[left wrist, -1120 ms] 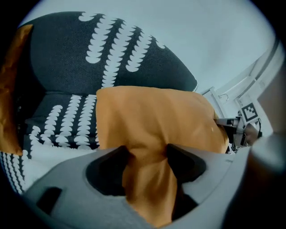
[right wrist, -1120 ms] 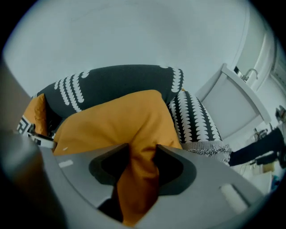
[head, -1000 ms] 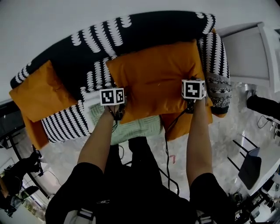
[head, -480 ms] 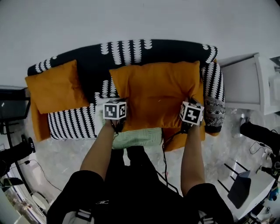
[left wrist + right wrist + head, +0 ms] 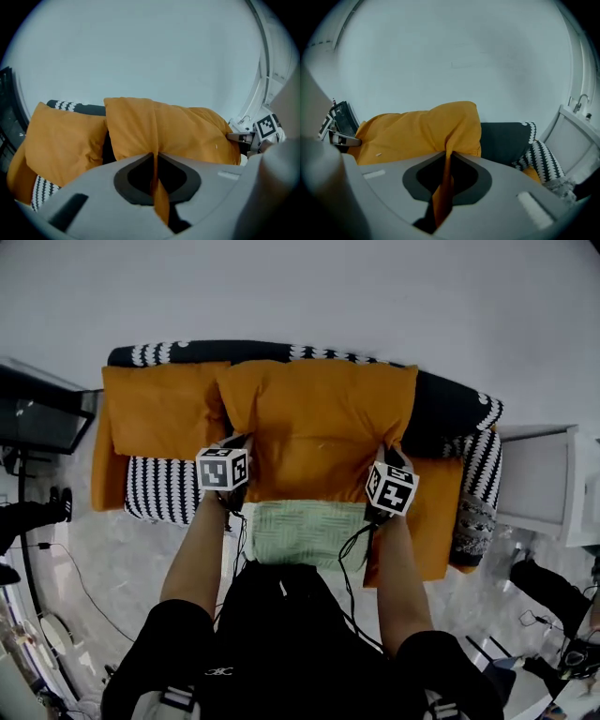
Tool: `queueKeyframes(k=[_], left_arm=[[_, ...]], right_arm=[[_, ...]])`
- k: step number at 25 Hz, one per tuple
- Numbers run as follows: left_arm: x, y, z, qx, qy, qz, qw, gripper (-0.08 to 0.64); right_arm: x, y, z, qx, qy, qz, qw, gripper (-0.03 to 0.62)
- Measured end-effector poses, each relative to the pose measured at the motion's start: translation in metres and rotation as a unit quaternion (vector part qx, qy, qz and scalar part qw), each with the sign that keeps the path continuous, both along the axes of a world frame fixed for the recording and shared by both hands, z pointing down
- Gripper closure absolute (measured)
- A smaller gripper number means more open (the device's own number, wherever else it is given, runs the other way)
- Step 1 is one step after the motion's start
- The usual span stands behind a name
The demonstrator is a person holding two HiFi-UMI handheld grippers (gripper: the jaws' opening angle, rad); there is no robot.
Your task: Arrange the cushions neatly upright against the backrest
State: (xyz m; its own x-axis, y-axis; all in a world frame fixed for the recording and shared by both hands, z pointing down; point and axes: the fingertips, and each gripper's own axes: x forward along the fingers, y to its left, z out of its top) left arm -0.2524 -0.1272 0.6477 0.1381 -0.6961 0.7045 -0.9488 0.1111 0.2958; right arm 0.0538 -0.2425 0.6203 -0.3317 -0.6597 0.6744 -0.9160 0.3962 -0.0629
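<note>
The wide orange cushion (image 5: 319, 427) is clenched at its lower corners, one in the left claw (image 5: 154, 161) and one in the right claw (image 5: 447, 161), and is held lengthwise before the backrest (image 5: 448, 401), beyond both claws

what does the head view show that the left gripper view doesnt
Head view only: the pale green cushion lying flat on the seat in front of the person, and the person's forearms. Left gripper view only: the close look at the left hand-held gripper, shut on a pinched fold of orange fabric. Both: the large orange cushion held in front of the backrest, the second orange cushion beside it, and the black-and-white sofa.
</note>
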Motion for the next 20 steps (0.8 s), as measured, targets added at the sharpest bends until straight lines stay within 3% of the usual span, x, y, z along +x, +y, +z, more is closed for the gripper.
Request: queueKeyframes(k=[8,13,20], left_arm=[[-0.083,0.004,0.025,0.004,-0.014,-0.023,0.9996,0.546],[-0.097,-0.012,0.058,0.008,0.007,-0.013,0.9999,0.545],[-0.107,-0.025,0.117,-0.018,0.027,0.008,0.9994,0.545]], right_arm=[[-0.083,0.001,0.048,-0.018,-0.048,-0.001,0.999,0.563],[-0.094,-0.012,0.072,-0.003,-0.063,0.034,0.997,0.565],[-0.102,-0.014,0.130,-0.035,-0.033,0.049,0.998,0.565]])
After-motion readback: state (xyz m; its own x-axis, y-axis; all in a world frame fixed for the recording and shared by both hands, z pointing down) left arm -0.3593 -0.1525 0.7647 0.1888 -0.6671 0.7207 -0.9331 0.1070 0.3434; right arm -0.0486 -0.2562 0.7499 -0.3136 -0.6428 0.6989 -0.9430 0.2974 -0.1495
